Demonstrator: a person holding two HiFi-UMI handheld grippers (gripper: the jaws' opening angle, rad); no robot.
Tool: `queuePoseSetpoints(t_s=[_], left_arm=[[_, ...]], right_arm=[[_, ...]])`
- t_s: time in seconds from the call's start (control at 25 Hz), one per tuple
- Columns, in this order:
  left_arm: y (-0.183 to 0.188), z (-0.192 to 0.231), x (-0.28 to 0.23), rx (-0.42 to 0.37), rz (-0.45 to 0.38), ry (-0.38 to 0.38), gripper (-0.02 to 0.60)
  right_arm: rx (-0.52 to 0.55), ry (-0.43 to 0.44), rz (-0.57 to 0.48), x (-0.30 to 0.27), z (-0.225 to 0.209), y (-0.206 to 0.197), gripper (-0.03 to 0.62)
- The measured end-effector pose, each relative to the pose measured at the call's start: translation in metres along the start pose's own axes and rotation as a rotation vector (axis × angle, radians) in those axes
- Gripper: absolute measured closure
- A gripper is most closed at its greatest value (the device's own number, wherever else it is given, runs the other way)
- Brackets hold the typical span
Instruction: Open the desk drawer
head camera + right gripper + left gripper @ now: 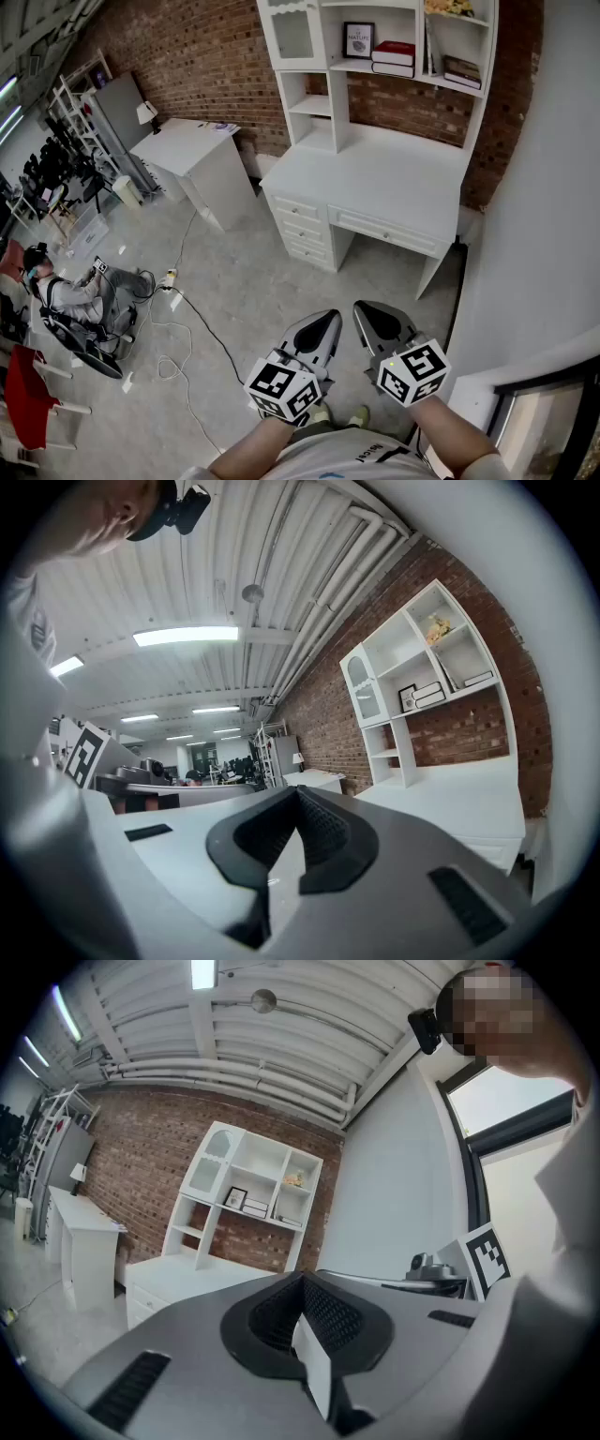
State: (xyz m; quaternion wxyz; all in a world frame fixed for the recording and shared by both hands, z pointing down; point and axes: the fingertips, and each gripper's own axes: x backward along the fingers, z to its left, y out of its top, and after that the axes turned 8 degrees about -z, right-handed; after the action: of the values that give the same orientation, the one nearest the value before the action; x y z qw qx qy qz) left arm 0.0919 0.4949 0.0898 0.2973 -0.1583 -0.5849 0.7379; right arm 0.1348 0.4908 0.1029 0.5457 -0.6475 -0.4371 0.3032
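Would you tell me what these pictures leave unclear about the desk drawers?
- Head view: handles on the wide drawer are too small to make out.
- Head view: print in the framed picture is too small to read.
- Left gripper view: the left gripper hides that drawer.

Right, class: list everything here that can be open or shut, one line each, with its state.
left gripper: shut, nothing between its jaws.
right gripper: shut, nothing between its jaws.
wide desk drawer: closed.
three small drawers: all closed.
hutch cabinet door: appears closed.
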Motion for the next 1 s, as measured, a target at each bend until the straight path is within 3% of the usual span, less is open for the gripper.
queuePoseSetpoints(t_s=[0.28, 0.64, 1.0], left_arm=[[-0.005, -0.004, -0.009, 0.004, -0.003, 0.010, 0.569], [-0.011, 0.008, -0.020, -0.015, 0.019, 0.059, 0.569], [-0.012, 0.055, -0.042, -0.033, 0.019, 0.092, 0.569]], right_arm=[[0.002, 0.016, 0.000, 0.003, -0.008, 0.002, 0.577], [-0.095, 0.051, -0.034, -0.002, -0.023, 0.002, 0.576], [-0.115, 0.061, -0.029, -0.049, -0.040, -0.008, 0.576]])
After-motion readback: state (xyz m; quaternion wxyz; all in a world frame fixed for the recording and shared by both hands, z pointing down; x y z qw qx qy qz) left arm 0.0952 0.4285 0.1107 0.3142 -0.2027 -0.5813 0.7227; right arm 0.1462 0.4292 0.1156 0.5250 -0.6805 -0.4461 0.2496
